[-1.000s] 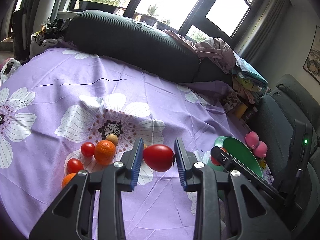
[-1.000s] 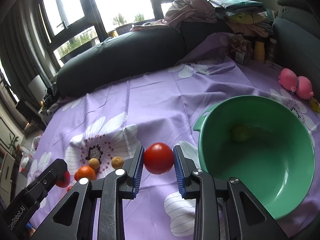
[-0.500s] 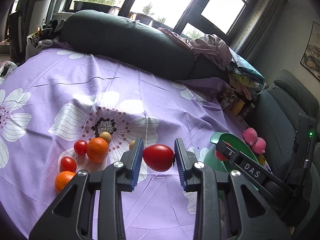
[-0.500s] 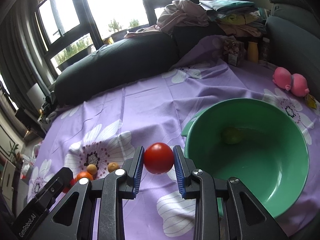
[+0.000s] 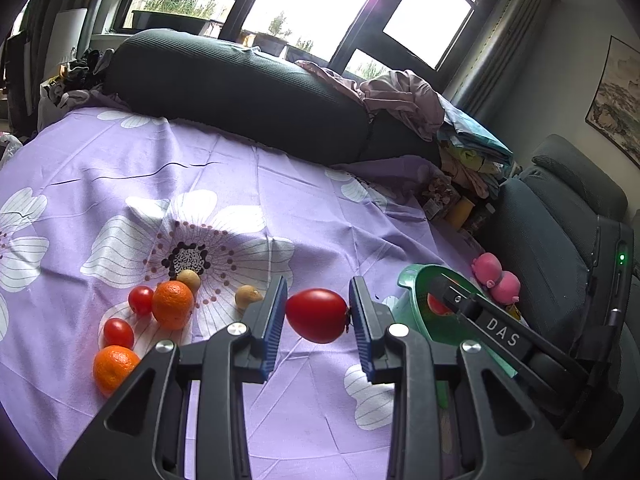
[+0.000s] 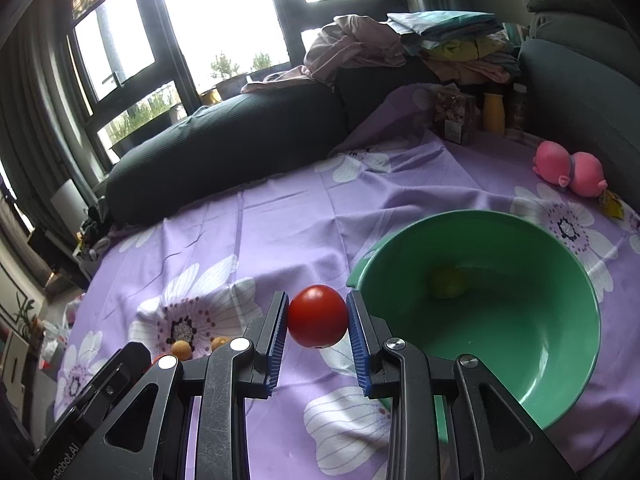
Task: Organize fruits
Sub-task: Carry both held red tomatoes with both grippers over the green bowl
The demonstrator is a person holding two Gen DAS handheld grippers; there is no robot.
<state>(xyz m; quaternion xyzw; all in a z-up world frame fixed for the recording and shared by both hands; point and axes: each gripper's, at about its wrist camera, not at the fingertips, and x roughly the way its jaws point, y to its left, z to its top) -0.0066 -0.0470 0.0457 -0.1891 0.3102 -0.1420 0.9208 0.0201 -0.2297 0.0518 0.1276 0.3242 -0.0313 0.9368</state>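
Your left gripper (image 5: pixel 317 316) has its fingers clamped on an oval red tomato (image 5: pixel 316 315); your right gripper (image 6: pixel 318 316) grips a round red tomato (image 6: pixel 318 315) beside the green plastic bowl (image 6: pixel 576 364).

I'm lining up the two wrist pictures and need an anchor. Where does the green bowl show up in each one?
Left wrist view: the green bowl sits at right of centre, mostly hidden behind the right claw.
Right wrist view: the green bowl fills the lower right, open side up, a greenish fruit inside.
Shared landmark: the pink toy beyond the bowl.
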